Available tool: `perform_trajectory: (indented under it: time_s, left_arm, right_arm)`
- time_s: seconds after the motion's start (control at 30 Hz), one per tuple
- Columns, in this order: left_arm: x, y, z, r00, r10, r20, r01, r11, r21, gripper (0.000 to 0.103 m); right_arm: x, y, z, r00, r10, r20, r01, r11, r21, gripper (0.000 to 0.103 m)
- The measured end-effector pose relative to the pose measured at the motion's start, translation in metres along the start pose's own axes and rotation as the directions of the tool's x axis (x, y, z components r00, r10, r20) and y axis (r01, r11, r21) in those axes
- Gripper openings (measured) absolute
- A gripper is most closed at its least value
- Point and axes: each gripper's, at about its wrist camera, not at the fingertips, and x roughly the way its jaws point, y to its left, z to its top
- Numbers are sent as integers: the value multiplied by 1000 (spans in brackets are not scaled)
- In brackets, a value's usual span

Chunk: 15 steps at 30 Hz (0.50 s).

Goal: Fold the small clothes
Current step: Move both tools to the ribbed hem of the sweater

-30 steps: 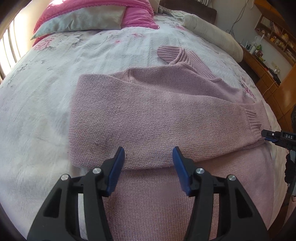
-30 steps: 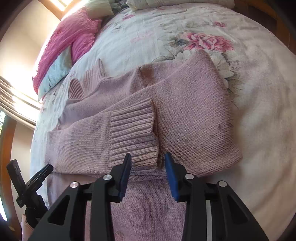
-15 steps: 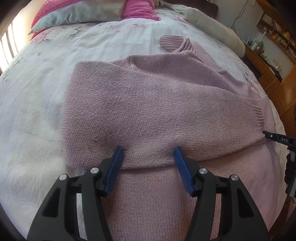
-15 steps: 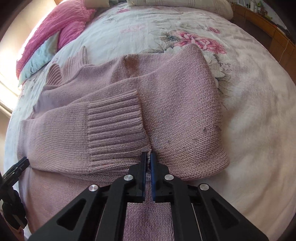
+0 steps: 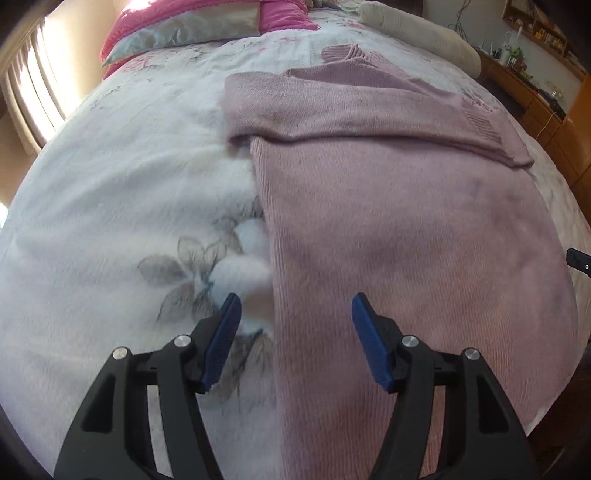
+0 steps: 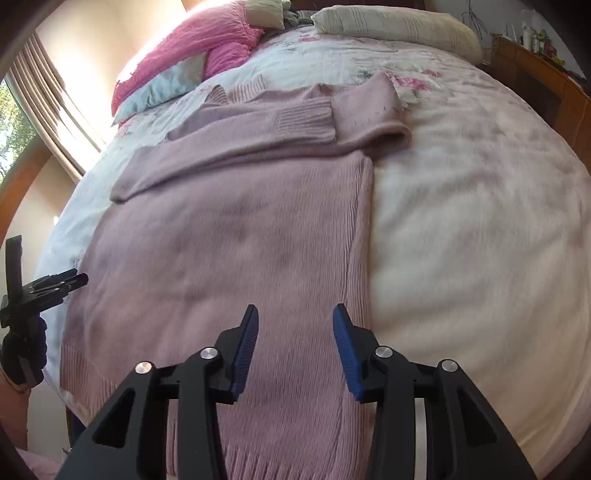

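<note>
A pink knitted sweater (image 5: 402, 221) lies flat on the bed with both sleeves folded across its chest. Its ribbed cuff (image 6: 304, 116) rests on top near the right shoulder, and its ribbed hem (image 6: 258, 461) hangs at the bed's near edge. My left gripper (image 5: 293, 343) is open and empty, hovering over the sweater's left side edge near the hem. My right gripper (image 6: 293, 349) is open too, low over the sweater's right side edge (image 6: 360, 240). The left gripper also shows at the left rim of the right wrist view (image 6: 48, 286).
The bed carries a white floral bedspread (image 5: 129, 206). Pink pillows (image 6: 192, 55) and a cream bolster (image 6: 399, 24) lie at the head. A wooden cabinet (image 5: 535, 107) runs along the right side. A curtained window (image 6: 48, 99) is on the left.
Both grippers pulled back from the folded sleeves toward the hem. The right gripper, shut half a second ago on the sleeve edge, is open now. The left one stayed open and shifted left.
</note>
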Motion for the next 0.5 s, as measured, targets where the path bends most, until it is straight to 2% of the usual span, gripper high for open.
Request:
perform_trajectory:
  time_s: [0.1, 0.2, 0.27, 0.4, 0.5]
  left_arm:
    - [-16, 9, -49, 1000, -18, -14, 18, 999, -29, 62]
    - [-32, 8, -82, 1000, -15, -11, 14, 1000, -28, 63]
    - [-40, 8, -94, 1000, -29, -11, 29, 999, -43, 64]
    - [-52, 7, -111, 999, -40, 3, 40, 997, -61, 64]
    - [-57, 9, -120, 997, -81, -2, 81, 994, -75, 65]
  right_arm:
    - [-11, -4, -52, 999, -26, -27, 27, 999, 35, 45]
    - [-23, -14, -84, 1000, -16, -18, 18, 996, 87, 45]
    - [-34, -18, -95, 1000, 0, -7, 0, 992, 128, 45]
    - [-59, -19, -108, 999, -33, 13, 31, 991, 129, 46]
    - [-70, -22, -115, 999, -48, 5, 48, 992, 120, 51]
